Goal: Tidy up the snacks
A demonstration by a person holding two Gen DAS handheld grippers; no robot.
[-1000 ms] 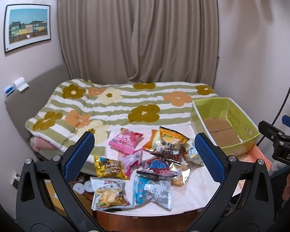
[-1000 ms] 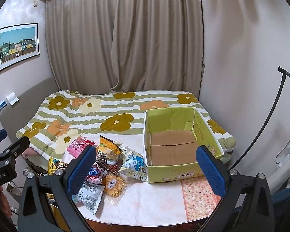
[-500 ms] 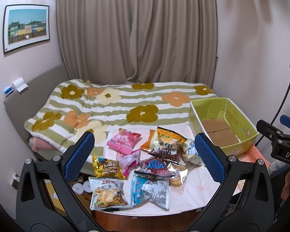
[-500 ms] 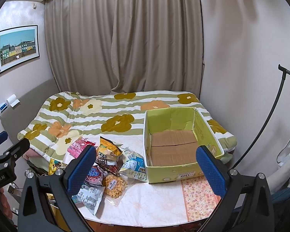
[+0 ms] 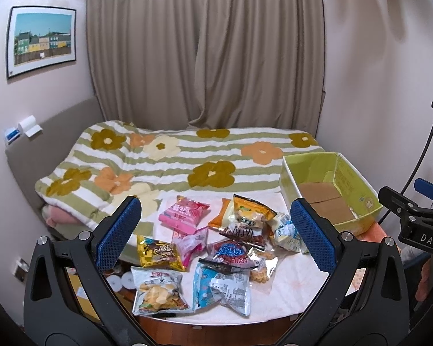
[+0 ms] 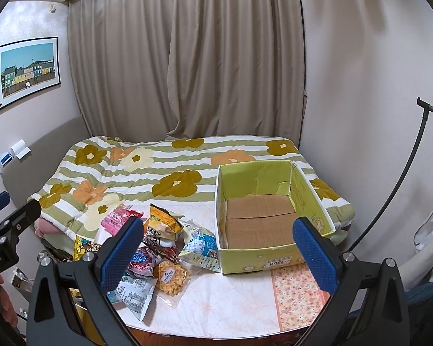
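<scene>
Left wrist view has barely shifted over the last second: both the left gripper [image 5: 216, 239] and right gripper [image 6: 218, 248] hover spread wide and empty, snack packets [image 5: 216, 242] heaped on the table [image 5: 288, 291] beside the empty green box [image 6: 274, 248], so sorting hasn't begun.

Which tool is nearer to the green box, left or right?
Right. The right tool faces the green box almost directly; the left tool hovers over the snack pile, box off to its right.

White "DAS" on right hand-held gripper [image 5: 423, 238] body, "Robot.AI" partly cut off on left hand-held gripper [image 6: 0, 259], "1308" upside down on green box [image 6: 277, 263] front label; snack bag [image 5: 156, 284] print has chars too small to read.
</scene>
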